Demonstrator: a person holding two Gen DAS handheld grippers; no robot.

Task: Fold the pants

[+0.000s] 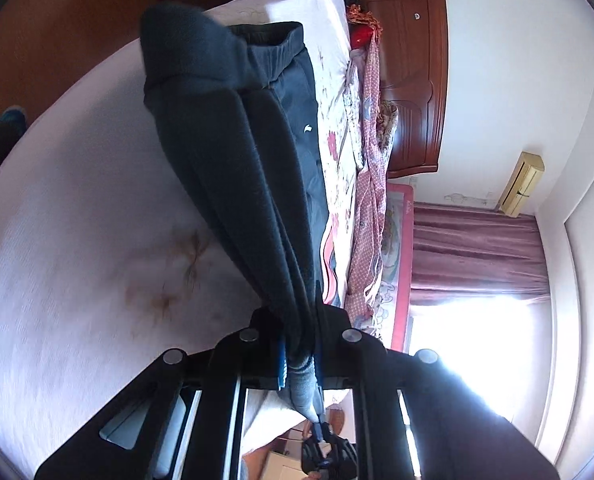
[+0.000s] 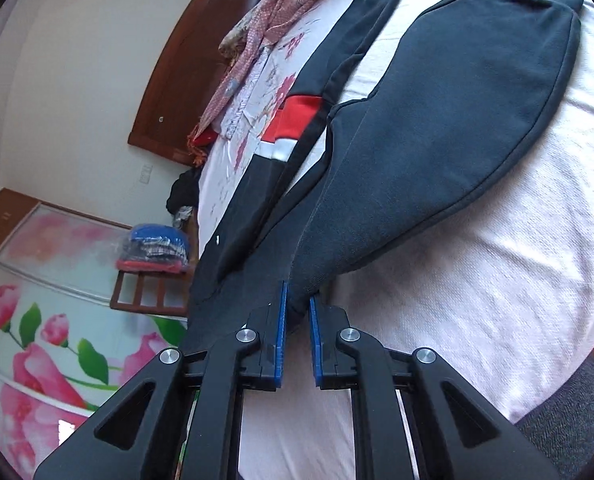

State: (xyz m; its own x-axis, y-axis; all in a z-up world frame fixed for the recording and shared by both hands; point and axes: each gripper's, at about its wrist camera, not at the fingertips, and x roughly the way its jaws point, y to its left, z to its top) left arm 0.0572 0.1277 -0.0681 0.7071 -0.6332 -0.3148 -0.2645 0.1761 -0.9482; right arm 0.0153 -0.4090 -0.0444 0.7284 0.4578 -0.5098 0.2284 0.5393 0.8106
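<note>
Both grippers clamped on dark pants (image 2: 437, 120): left gripper (image 1: 299, 356) and right gripper (image 2: 297, 320) each pinch leg end. Lengthwise fold underway; next, carry cuffs toward waistband on bed (image 2: 477, 280).

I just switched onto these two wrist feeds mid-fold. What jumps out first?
The dark pants dominate both views, stretched across the pale pink bed, with each gripper clamped on a bunched end: the left gripper and the right gripper. Beside them in the right wrist view lies a second dark garment with a red and white band, near the floral bedding.
</note>
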